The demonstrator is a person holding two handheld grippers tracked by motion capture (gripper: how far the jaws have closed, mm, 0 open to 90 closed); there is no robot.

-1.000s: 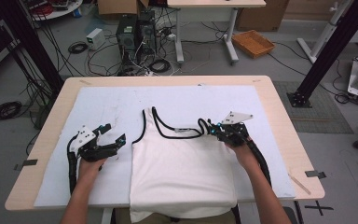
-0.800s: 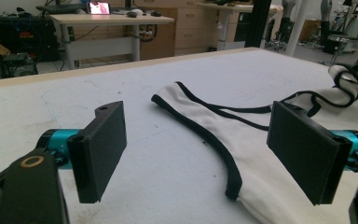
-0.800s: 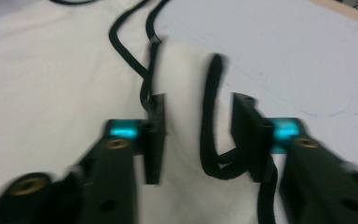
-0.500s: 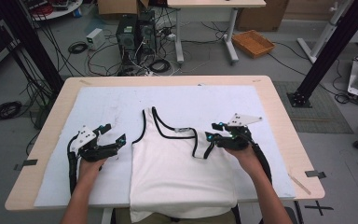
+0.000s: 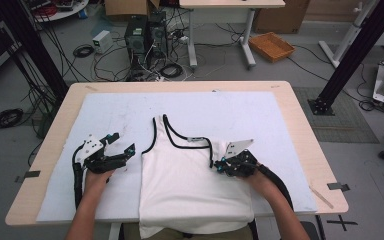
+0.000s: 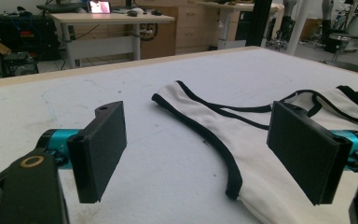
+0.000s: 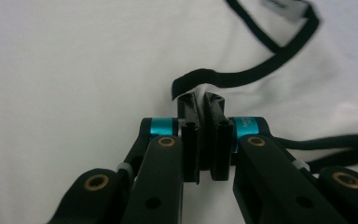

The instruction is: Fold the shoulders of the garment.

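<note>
**Tank top pinched at its right armhole**

The worktop carries a white tank top lying flat near the person's edge, hem hanging over it. The right gripper has its fingers together, clamped on the black armhole trim, probably to fold that side inward. The left gripper rests just beside the garment's other edge, fingers wide apart, likely waiting its turn.
</note>
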